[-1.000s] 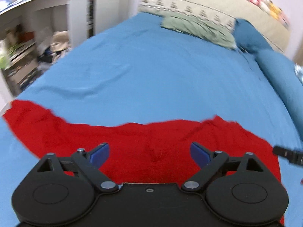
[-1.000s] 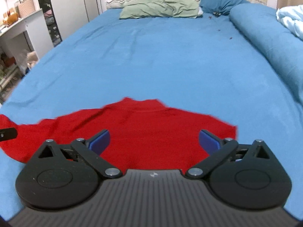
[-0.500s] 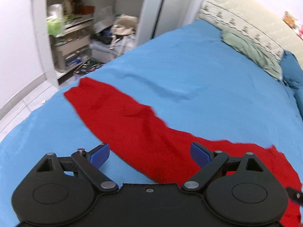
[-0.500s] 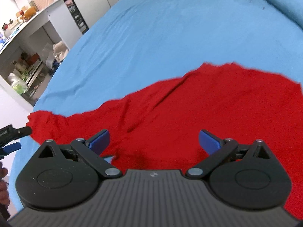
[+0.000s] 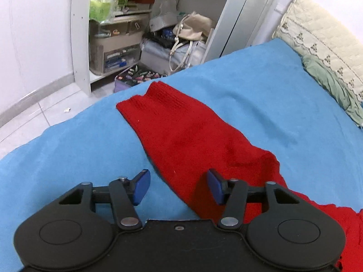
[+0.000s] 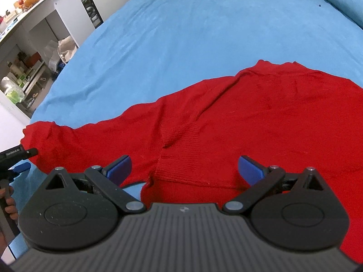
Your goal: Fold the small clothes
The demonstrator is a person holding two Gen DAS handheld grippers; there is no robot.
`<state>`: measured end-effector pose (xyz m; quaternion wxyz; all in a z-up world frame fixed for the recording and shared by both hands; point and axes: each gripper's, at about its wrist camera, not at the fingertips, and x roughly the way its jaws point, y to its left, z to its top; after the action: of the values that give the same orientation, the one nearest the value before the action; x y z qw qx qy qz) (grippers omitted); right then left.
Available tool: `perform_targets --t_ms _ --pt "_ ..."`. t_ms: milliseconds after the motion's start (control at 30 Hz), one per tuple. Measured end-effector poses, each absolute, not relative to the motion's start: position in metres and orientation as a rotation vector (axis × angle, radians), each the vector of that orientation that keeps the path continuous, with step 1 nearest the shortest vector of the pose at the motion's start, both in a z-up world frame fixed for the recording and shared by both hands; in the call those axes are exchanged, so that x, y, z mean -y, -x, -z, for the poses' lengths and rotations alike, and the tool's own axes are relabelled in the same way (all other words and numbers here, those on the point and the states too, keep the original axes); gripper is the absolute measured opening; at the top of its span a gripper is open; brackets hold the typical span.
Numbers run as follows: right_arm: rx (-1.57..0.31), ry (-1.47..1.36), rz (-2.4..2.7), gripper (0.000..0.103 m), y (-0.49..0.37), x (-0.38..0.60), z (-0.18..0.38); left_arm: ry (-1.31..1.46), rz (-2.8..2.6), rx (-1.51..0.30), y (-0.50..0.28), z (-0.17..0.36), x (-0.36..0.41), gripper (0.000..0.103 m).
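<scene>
A red knit sweater (image 6: 261, 117) lies spread flat on the blue bed (image 6: 181, 34). Its left sleeve (image 5: 181, 127) stretches toward the bed's left edge, cuff (image 5: 145, 99) near the edge. My left gripper (image 5: 179, 187) is open and empty, hovering over the sleeve's near edge; its right finger is over the red cloth. My right gripper (image 6: 185, 170) is open and empty above the sweater's hem by the armpit. The left gripper also shows at the far left of the right wrist view (image 6: 20, 161), next to the cuff.
White shelves (image 5: 113, 34) with boxes and a beige bag (image 5: 192, 26) stand left of the bed, above a tiled floor (image 5: 34, 113). A green pillow (image 5: 329, 83) and cream headboard (image 5: 322, 34) are at the far end. A white desk (image 6: 45, 11) stands at the left.
My left gripper has swung left along the sleeve toward the cuff, and its fingers have narrowed somewhat. My right gripper has moved left and lower over the sweater's hem.
</scene>
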<state>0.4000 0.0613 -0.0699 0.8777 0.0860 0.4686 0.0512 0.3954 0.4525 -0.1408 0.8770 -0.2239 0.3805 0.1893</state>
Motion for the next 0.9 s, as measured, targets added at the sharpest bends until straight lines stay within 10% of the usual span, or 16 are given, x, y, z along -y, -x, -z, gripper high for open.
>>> perform_targets --t_ms 100,233,533,900 --pt "-0.982 -0.179 -0.099 0.103 -0.402 -0.063 0.074 0.475 -0.403 -0.771 -0.396 0.142 -0.454 0.058" --pt "-0.977 -0.191 -0.088 0.103 -0.402 -0.061 0.075 0.469 -0.451 -0.779 -0.403 0.141 -0.458 0.007" --pt "-0.935 -0.246 -0.070 0.103 -0.399 -0.033 0.066 0.329 -0.351 -0.635 -0.399 0.063 -0.405 0.006" --pt "-0.794 -0.362 0.073 0.103 -0.378 0.090 0.019 0.110 0.174 -0.517 -0.411 0.001 -0.134 0.006"
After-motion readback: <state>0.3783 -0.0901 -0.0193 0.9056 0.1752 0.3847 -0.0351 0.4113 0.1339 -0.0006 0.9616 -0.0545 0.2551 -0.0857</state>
